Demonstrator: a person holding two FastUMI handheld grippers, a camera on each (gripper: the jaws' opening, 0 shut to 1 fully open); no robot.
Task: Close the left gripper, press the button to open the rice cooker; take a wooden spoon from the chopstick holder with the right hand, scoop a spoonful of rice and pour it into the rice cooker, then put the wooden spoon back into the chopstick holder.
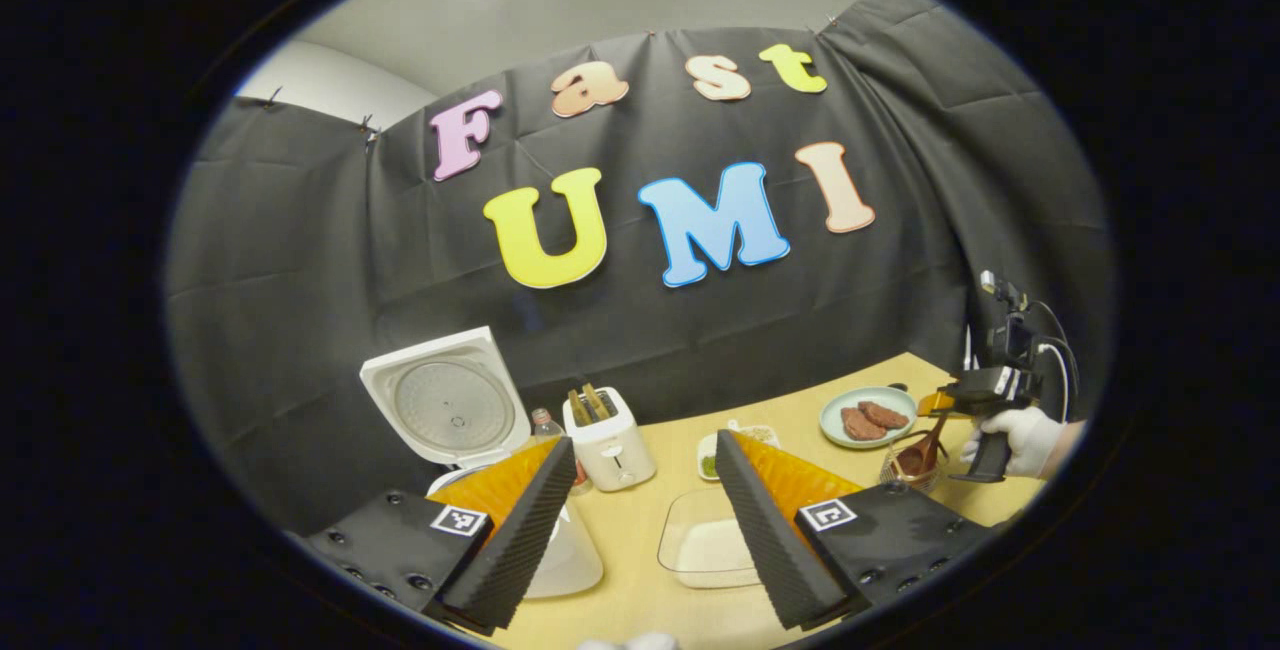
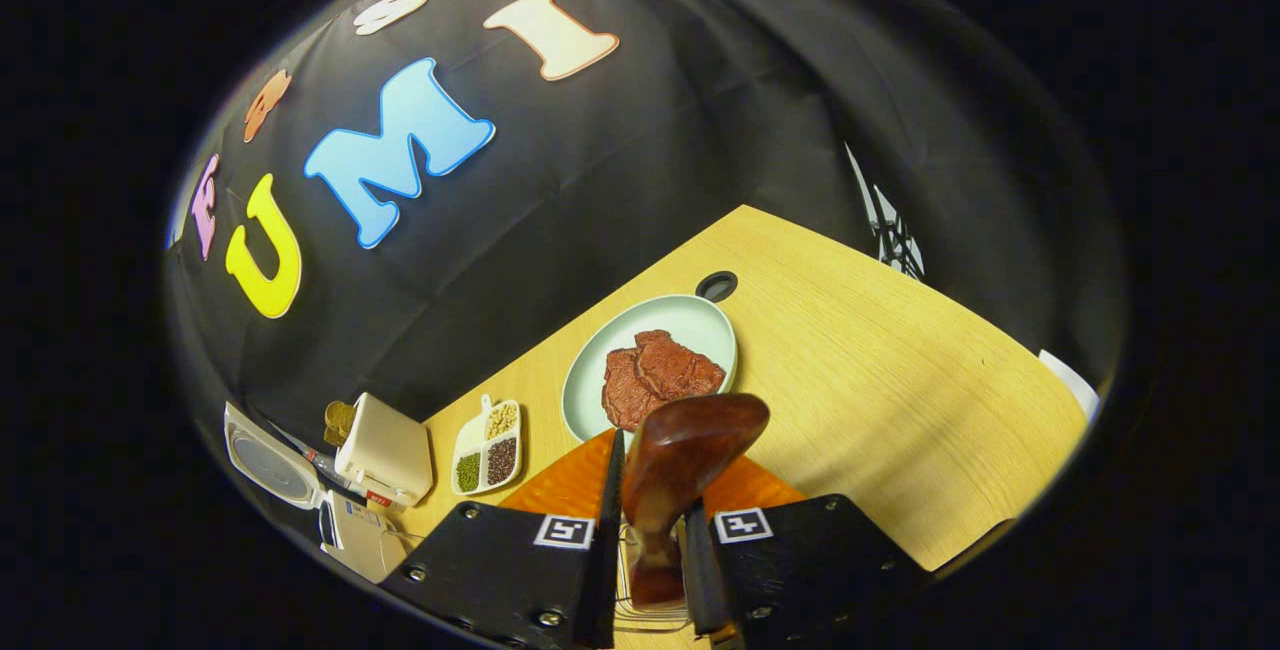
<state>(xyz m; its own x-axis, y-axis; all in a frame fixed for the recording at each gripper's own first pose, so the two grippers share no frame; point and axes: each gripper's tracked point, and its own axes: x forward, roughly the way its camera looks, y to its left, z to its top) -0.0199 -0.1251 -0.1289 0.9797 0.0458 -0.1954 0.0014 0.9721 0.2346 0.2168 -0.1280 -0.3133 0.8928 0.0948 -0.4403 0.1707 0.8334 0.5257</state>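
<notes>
The white rice cooker [image 1: 560, 555] stands at the left with its lid [image 1: 448, 408] raised. My left gripper [image 1: 645, 445] hovers open above the table, with nothing between its fingers. A glass dish of rice [image 1: 705, 540] lies just ahead of it. At the far right a gloved hand [image 1: 1025, 435] holds my right gripper [image 1: 975, 400] over the wire chopstick holder [image 1: 912, 475]. In the right gripper view, my right gripper [image 2: 650, 505] is shut on the wooden spoon [image 2: 690, 445], whose broad end points away from the camera. The holder's wire rim [image 2: 650, 610] shows below it.
A toaster [image 1: 610, 440] and a small bottle [image 1: 545, 423] stand beside the cooker. A pale plate of meat [image 2: 620, 345] lies just beyond the spoon, and a divided dish of beans [image 2: 487, 455] sits to its left. The table's edge runs along the right [image 2: 1040, 410].
</notes>
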